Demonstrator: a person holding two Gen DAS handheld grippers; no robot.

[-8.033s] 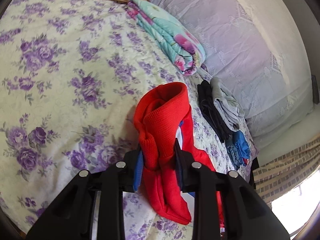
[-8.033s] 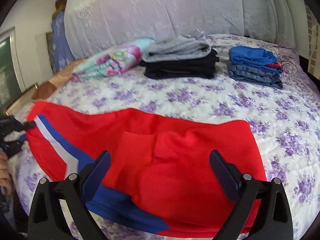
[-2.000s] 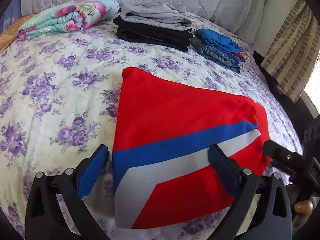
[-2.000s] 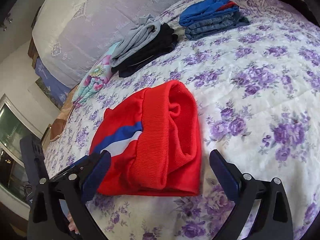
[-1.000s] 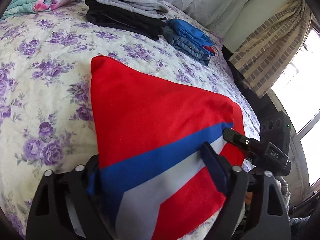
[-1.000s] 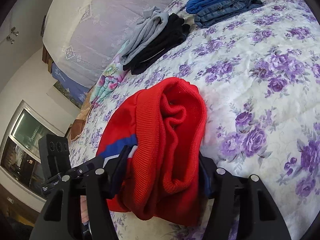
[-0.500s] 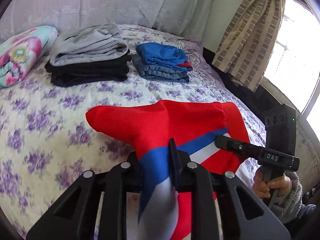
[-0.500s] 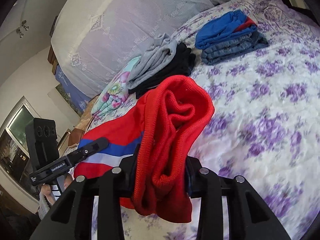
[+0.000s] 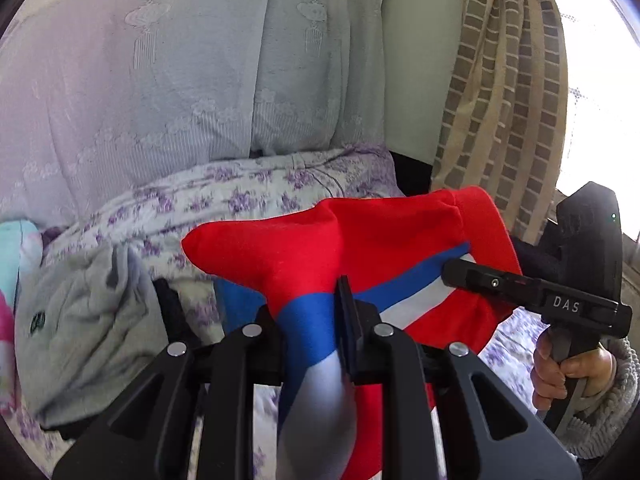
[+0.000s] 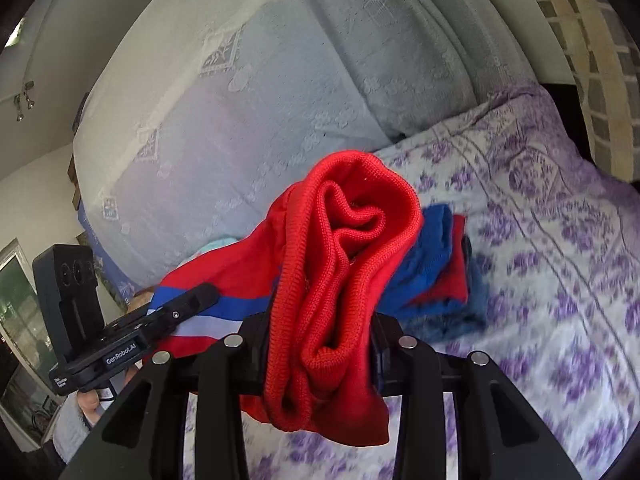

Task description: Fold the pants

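The folded red pants (image 9: 360, 248) with a blue and white side stripe hang in the air above the bed, held between both grippers. My left gripper (image 9: 310, 312) is shut on the striped edge. My right gripper (image 10: 320, 332) is shut on the bunched ribbed red waistband (image 10: 348, 240). In the left wrist view the right gripper's finger (image 9: 472, 276) reaches in from the right against the pants, with a person's hand (image 9: 572, 372) on its handle. In the right wrist view the left gripper's finger (image 10: 188, 300) comes in from the left.
Under the pants lies a floral purple bedspread (image 10: 560, 280). A folded grey and black stack (image 9: 80, 320) sits at the left, and a blue and denim pile (image 10: 440, 280) sits just behind the pants. A lace-covered headboard (image 9: 160, 80) stands behind, with a checked curtain (image 9: 500, 100) at the right.
Both grippers have risen and carried the pants toward the folded piles at the back of the bed. The views now tilt up to the headboard.
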